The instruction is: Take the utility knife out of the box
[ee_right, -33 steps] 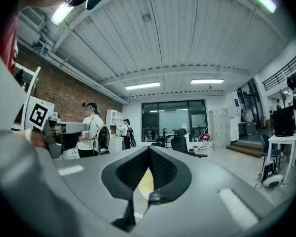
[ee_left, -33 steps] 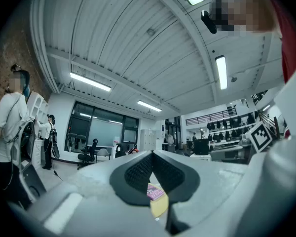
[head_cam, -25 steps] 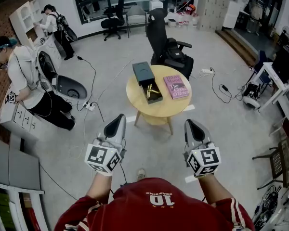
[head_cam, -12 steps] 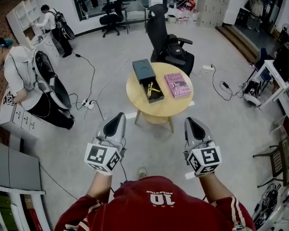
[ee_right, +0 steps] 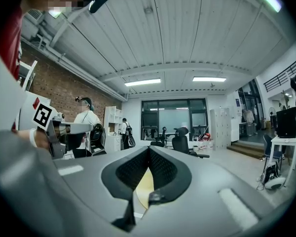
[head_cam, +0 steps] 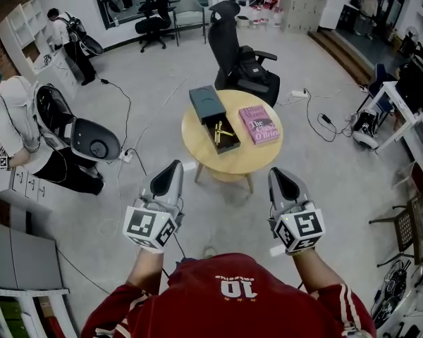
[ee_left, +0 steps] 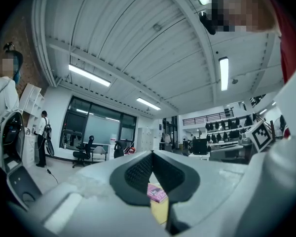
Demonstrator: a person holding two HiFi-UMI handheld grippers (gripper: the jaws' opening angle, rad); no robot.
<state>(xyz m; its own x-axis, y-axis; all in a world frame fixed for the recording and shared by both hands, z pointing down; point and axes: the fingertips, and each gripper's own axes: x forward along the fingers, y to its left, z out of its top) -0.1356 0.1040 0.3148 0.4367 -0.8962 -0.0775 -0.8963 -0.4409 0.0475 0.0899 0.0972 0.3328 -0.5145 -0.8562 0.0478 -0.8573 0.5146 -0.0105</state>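
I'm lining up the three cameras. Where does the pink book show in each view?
Head view: pink book on the right side of the round table.
Left gripper view: the book sits low centre.
Right gripper view: not in it.
Shared landmark: the round table's yellow top.

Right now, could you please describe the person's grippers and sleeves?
The left gripper and right gripper have light grey shells, dark textured pads and a cube of black-and-white square markers each. The sleeves are dark red, the right white-striped.
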